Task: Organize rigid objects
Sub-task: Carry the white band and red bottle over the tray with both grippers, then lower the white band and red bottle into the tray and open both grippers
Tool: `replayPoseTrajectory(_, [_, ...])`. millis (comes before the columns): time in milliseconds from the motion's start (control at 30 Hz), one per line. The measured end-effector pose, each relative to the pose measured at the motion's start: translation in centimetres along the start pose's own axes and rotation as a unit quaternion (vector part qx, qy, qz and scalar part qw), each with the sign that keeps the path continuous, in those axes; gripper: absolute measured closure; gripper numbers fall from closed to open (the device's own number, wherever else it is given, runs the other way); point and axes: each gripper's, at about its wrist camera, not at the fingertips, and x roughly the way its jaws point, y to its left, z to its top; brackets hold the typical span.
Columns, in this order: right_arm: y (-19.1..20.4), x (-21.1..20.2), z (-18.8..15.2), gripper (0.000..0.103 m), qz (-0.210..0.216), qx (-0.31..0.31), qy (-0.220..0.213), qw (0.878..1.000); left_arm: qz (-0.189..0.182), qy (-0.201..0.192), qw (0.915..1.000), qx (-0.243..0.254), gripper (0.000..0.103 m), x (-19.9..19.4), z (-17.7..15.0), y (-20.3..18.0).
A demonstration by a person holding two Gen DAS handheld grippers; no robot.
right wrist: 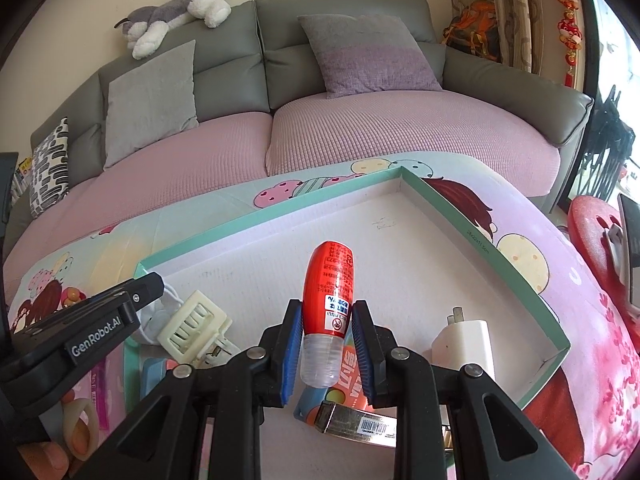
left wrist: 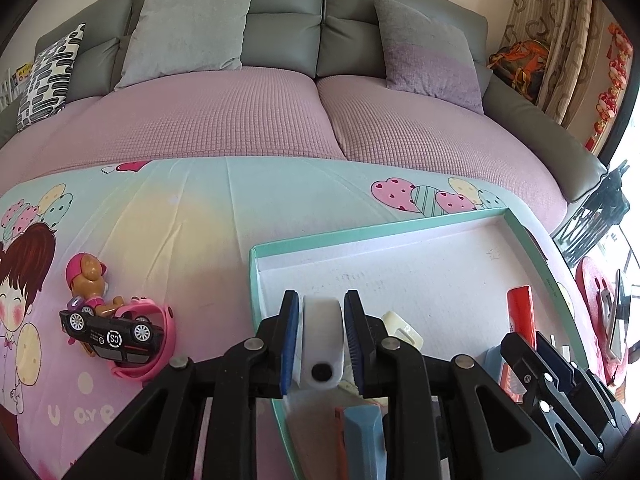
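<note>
Red bottle is the one to watch here: the right gripper is clenched on it, pads pressing on the neck end just above the clear cap, which sits nearest the camera. Its long axis runs straight out ahead of the jaws, red base pointing to the far side of the teal box. So it's hanging over the box's white floor, roughly mid-box, and judging by that, the next move is just lowering and letting go. No sideways travel needed, I'd guess.

Over on the left, the left gripper has a white device with a dark round button standing between its pads. There seems to be a sliver of gap on both sides, so I'd call it released rather than gripping. It's over the near left corner of the teal box, right next to a cream hair clip.

Already in the box near the right gripper: the cream hair clip to its left, a white charger plug to its right, and a colourful flat pack under the bottle's cap end. Bottle might land partly on that pack and roll, being round.

Still outside on the cartoon blanket, far left: a black toy car, a pup figure and a pink band, all touching in one pile. Left hand is clearly the closer one for those.
</note>
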Motion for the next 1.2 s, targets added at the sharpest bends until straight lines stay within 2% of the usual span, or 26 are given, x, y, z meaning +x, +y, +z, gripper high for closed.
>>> replayPoseTrajectory(67, [0.0, 0.0, 0.0, 0.076, 0.003, 0.002, 0.003, 1.000, 0.011, 0.005, 0.9999, 0.002, 0.063, -0.2, 0.0, -0.1])
replayPoseTrajectory(133, [0.0, 0.1, 0.0, 0.076, 0.000, 0.002, 0.004, 1.000, 0.016, 0.007, 0.9998, 0.003, 0.063, -0.6, 0.1, 0.0])
replayPoseTrajectory(267, [-0.1, -0.3, 0.2, 0.058, -0.005, 0.000, -0.002, 1.000, 0.024, 0.010, 0.9996, 0.004, 0.060, -1.4, 0.3, 0.2])
replayPoseTrajectory(300, [-0.1, -0.5, 0.2, 0.057, -0.005, 0.000, -0.005, 1.000, 0.026, 0.008, 0.9996, 0.005, 0.058, -1.7, 0.3, 0.3])
replayPoseTrajectory(467, [0.0, -1.1, 0.5, 0.056, -0.006, 0.000, -0.013, 1.000, 0.039, -0.007, 0.9992, 0.001, 0.036, -3.0, 0.7, 0.6])
replayPoseTrajectory(567, [0.0, -1.3, 0.5, 0.044, -0.009, -0.001, -0.017, 1.000, 0.051, -0.015, 0.9986, 0.001, 0.025, -3.2, 0.9, 0.8])
replayPoseTrajectory(633, [0.0, -1.2, 0.5, 0.043, -0.009, 0.000, -0.016, 1.000, 0.060, -0.011, 0.9982, 0.000, 0.020, -2.9, 0.9, 1.0])
replayPoseTrajectory(733, [0.0, -1.0, 0.5, 0.039, -0.010, 0.000, -0.011, 1.000, 0.076, 0.002, 0.9971, -0.005, 0.019, -2.4, 0.8, 1.4])
replayPoseTrajectory(833, [-0.1, -0.9, 0.5, 0.031, -0.009, 0.002, -0.009, 1.000, 0.084, 0.009, 0.9963, -0.016, 0.012, -2.1, 0.7, 2.1])
replayPoseTrajectory(1000, [-0.1, -0.9, 0.4, 0.016, -0.004, 0.005, -0.011, 1.000, 0.094, 0.013, 0.9949, -0.032, 0.012, -2.0, 0.6, 3.1])
replayPoseTrajectory(1200, [0.1, -0.6, 0.3, 0.001, -0.003, 0.004, -0.006, 1.000, 0.094, 0.012, 0.9945, -0.044, 0.011, -1.9, 0.5, 3.8])
